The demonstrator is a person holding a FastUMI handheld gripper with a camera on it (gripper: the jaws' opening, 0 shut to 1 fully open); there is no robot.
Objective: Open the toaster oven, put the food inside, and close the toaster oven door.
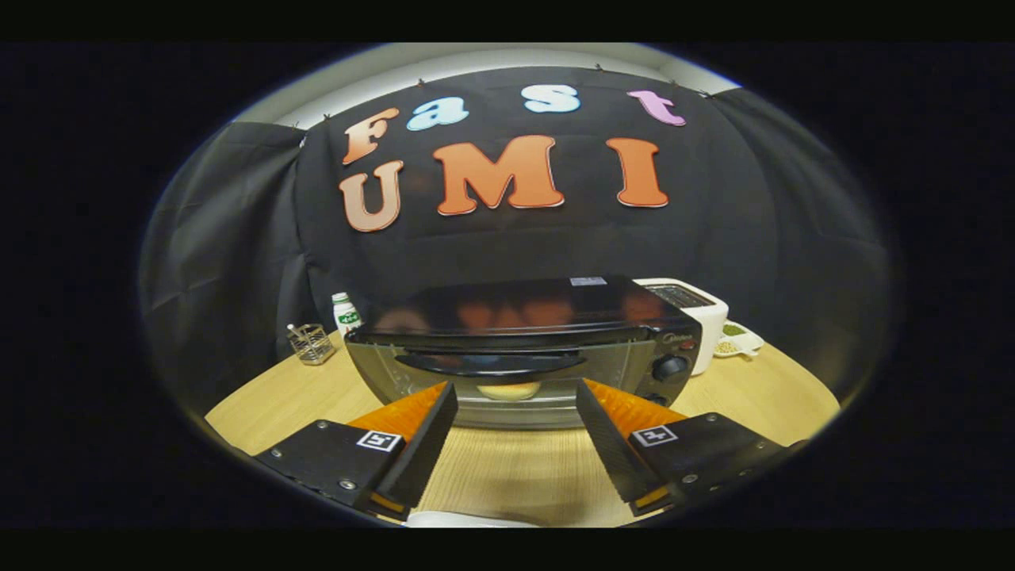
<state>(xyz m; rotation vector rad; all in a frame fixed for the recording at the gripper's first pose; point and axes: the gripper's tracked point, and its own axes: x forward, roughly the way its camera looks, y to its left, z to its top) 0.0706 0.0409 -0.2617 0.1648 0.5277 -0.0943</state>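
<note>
A black and silver toaster oven [523,345] stands on the wooden table [507,468], just beyond my fingers. Its glass door [492,381] is closed, with the dark handle [488,363] across the top of the door. Through the glass a pale round piece of food [509,390] lies inside, in line with the gap between my fingers. Two knobs [670,366] sit on the oven's right side. My gripper [515,396] is open, fingers spread wide with nothing between them, a short way in front of the door.
A white toaster [698,305] stands behind the oven's right corner, with a small white dish [737,339] of green and tan bits beside it. A small bottle [346,312] and a glass holder [311,343] stand left of the oven. A white edge [468,520] lies under my fingers.
</note>
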